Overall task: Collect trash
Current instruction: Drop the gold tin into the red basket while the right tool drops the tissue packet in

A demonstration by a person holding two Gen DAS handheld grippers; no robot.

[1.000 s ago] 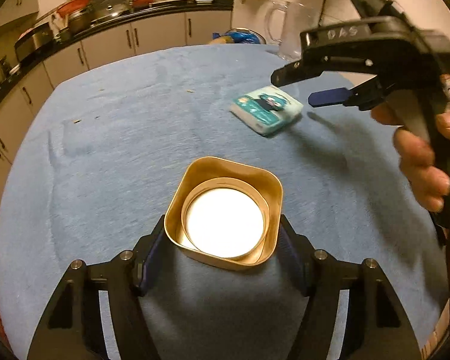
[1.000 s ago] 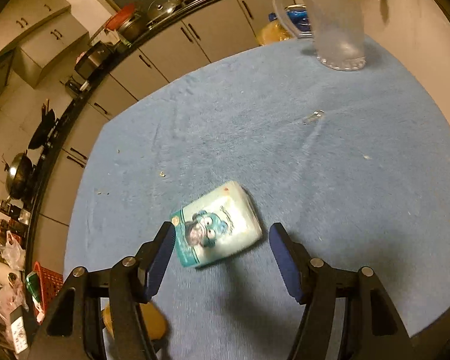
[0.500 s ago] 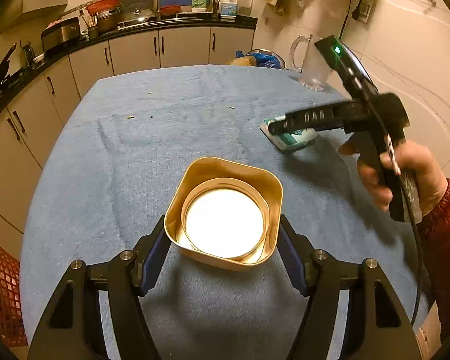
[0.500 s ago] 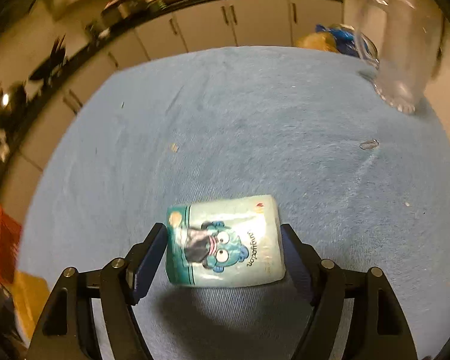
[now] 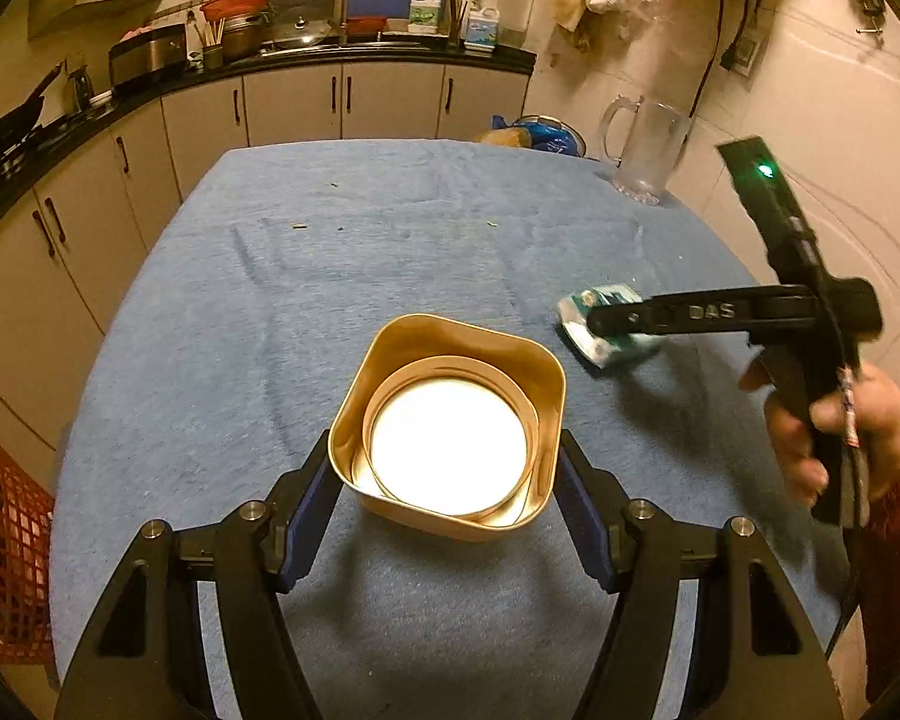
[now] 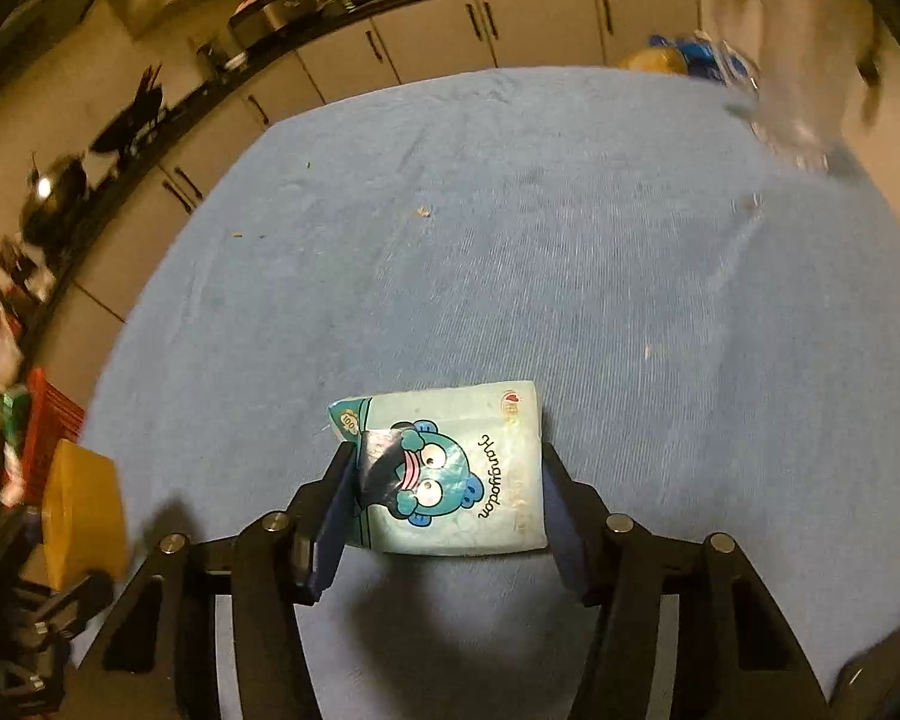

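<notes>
We see the left gripper (image 5: 447, 483) clamped on a gold square tin (image 5: 450, 426), pads pressing its two side walls, tin open side up over the blue tablecloth (image 5: 270, 312). The right gripper (image 6: 444, 501) is closing its jaws on a small tissue pack (image 6: 444, 474), which lies flat on the cloth between the pads; pads look at or just touching its short edges, so we can't call it a firm grip yet. In the left view the tissue pack (image 5: 606, 324) sits at about 2 o'clock from the tin, well apart, with the right gripper (image 5: 606, 324) over it and a hand (image 5: 840, 438) on the handle.

We judge the pack light, soft, squashy, with slick plastic film that could slip or buckle. Best hold: across the short sides, mid-length, moderate squeeze. The tin looks stiff, thin-walled and light, likely the trash catcher.

A glass pitcher (image 5: 645, 150) stands at 1 o'clock, far edge. Crumbs (image 6: 425, 212) are scattered at 12.
</notes>
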